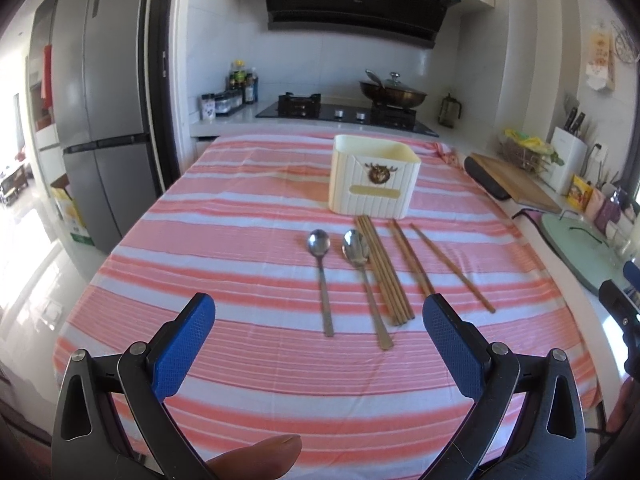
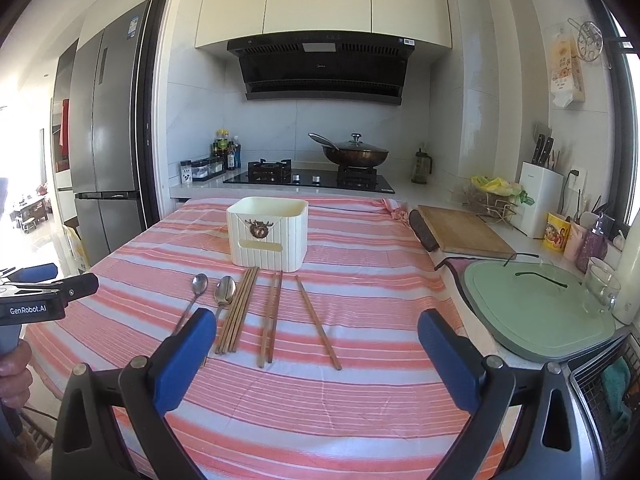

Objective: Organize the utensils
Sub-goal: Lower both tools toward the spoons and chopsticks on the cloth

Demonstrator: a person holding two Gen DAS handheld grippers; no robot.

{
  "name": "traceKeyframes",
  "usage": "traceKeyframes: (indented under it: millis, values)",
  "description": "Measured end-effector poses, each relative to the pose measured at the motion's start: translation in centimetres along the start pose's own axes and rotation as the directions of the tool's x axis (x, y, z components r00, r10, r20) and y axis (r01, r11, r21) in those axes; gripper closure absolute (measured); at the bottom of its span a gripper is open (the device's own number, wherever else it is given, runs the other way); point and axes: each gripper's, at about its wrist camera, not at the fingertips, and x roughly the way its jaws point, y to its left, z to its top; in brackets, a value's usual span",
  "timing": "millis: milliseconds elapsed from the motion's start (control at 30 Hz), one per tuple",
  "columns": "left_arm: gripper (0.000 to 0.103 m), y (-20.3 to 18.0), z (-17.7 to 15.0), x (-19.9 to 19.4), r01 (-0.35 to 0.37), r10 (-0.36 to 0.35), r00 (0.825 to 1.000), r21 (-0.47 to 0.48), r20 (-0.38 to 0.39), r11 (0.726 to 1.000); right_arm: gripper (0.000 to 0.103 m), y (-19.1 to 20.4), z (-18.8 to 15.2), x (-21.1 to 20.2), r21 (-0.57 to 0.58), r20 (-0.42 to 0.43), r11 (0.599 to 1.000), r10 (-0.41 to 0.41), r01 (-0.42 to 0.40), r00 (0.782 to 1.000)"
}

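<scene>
On striped tablecloth (image 1: 224, 208) — spoons (image 1: 320, 244), chopsticks (image 1: 384, 268), cream holder (image 1: 374, 178).

Both wrist views face forward over the striped table (image 1: 240, 216); sharing its utensils.

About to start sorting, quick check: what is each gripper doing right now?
Left gripper: open, holding nothing, above the striped cloth.
Right gripper: open, holding nothing.

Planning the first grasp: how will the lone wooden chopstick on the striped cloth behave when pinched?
The lone wooden chopstick looks thin and rigid, so probably light and stiff. Lying flat on the pink striped cloth, it may roll or pivot if pinched off-centre. The cloth could bunch.
</scene>
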Motion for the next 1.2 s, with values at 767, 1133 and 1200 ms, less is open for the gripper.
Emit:
traceKeyframes:
  millis: [767,1133,1200]
  values:
    - [0.0,2.0,0.4,16.4,0.012,-0.017,0.928,-0.015,-0.372,1.0,0.0,-5.4,-1.7,9.1,0.034,-0.215,0.999,0.046,-0.039,0.975]
    - [0.001,1.0,1.3,22.8,-0.024,0.03,0.903,0.019,-0.429,1.0,0.013,-2.9,-1.8,24.1,-0.028,-0.524,0.966,0.205,-0.258,0.826]
    - [0.001,0.8,1.0,23.1,-0.037,0.047,0.898,0.032,-0.437,0.999,0.02,-2.0,-2.1,26.4,-0.039,-0.557,0.96,0.209,-0.276,0.804]
